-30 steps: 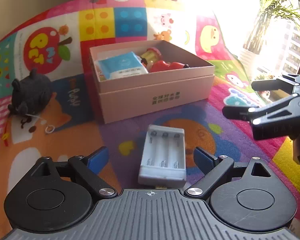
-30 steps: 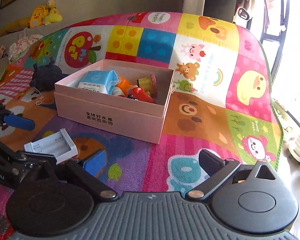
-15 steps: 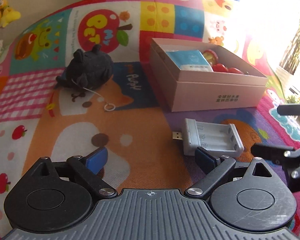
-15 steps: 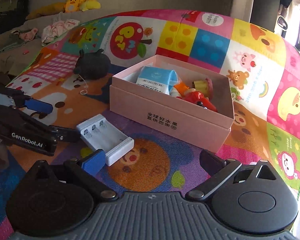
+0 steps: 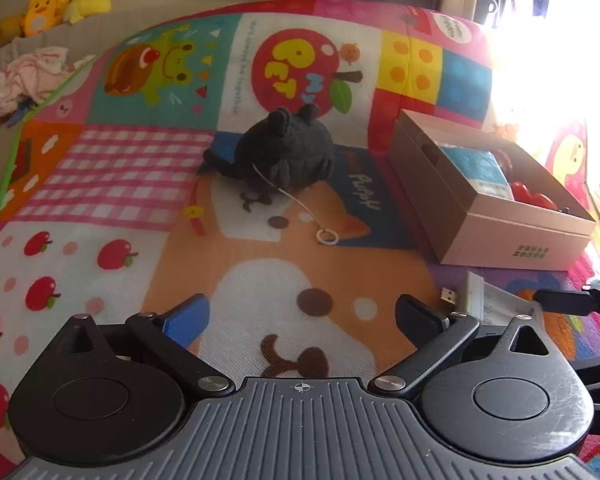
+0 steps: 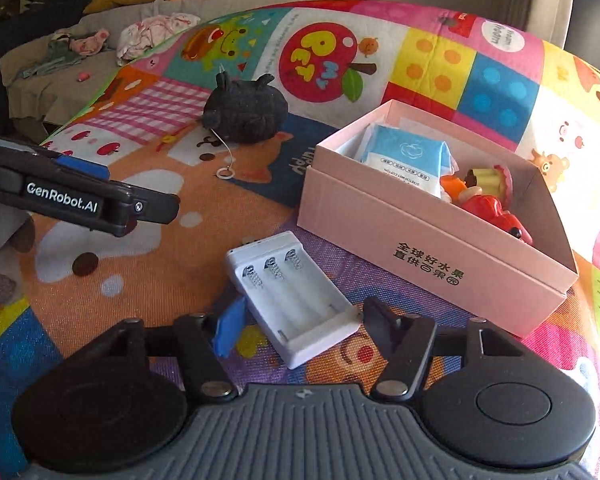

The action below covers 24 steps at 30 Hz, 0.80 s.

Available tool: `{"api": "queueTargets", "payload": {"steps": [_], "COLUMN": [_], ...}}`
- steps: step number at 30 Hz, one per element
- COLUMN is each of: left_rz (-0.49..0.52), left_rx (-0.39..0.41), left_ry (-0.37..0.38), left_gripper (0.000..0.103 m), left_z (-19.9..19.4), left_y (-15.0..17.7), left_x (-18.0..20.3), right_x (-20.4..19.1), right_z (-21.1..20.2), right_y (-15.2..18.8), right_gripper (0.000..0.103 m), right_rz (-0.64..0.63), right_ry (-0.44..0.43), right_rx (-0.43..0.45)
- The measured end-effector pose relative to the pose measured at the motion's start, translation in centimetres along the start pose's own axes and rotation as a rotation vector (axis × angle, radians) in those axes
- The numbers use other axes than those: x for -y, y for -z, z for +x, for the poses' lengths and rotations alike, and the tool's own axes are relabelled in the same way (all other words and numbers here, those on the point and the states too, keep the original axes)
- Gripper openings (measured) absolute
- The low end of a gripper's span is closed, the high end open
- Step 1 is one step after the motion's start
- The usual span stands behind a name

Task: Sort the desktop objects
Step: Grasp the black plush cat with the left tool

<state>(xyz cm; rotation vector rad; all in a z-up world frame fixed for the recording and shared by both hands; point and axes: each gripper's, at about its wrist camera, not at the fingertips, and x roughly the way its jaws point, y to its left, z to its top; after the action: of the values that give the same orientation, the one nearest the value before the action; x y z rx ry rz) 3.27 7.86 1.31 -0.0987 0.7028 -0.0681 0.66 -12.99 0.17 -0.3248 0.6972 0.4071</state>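
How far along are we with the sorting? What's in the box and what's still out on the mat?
Done: the pink box already holds a blue wipes pack and red and yellow toys. In hand: nothing is gripped, but the right tongs sit open on either side of the white battery holder, which lies on the mat. Left: that holder and the black plush toy; the left tongs are open and empty, facing the plush.

The play mat [image 5: 100,184] is a patchwork of bright cartoon squares: pink gingham, red apples on white, an orange puppy. The plush toy [image 5: 284,152] is charcoal black, the box [image 6: 420,240] pale pink with black lettering, the battery case [image 6: 292,300] white, the wipes pack [image 6: 408,156] sky blue.
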Motion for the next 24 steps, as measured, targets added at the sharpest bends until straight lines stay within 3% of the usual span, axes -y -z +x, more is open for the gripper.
{"api": "queueTargets", "payload": {"steps": [6,8,9,11,13,19,24], "left_rz": [0.028,0.050,0.057,0.052,0.029,-0.030,-0.073], "left_rx": [0.055,0.091,0.107,0.119,0.108,0.087,0.019], "left_ry": [-0.043,-0.072,-0.090,-0.113,-0.125,-0.154,-0.172], "left_gripper": [0.102,0.102,0.102,0.102,0.102,0.102,0.102], "left_z": [2.1,3.0,3.5,4.6,6.0,9.2,11.6], "left_y": [-2.5,-3.8,-4.6,-6.0,-7.4,-10.8,-12.3], "left_x": [0.2,0.5,0.6,0.5,0.4,-0.2,0.0], "right_x": [3.6,4.9,5.5,6.5,7.0,7.1,7.5], "right_z": [-1.1,-1.5,-1.7,-1.9,-2.2,-2.1,-1.8], "right_y": [2.2,2.9,3.3,4.2,4.9,5.0,4.9], "right_gripper": [0.058,0.066,0.079,0.088,0.094,0.099,0.103], "right_rz": [0.033,0.066,0.092,0.146,0.191,0.208,0.246], "right_ry": [0.118,0.159,0.178,0.196,0.202,0.204,0.194], "right_rx": [-0.006,-0.011,-0.012,-0.009,0.001,-0.002,-0.013]}}
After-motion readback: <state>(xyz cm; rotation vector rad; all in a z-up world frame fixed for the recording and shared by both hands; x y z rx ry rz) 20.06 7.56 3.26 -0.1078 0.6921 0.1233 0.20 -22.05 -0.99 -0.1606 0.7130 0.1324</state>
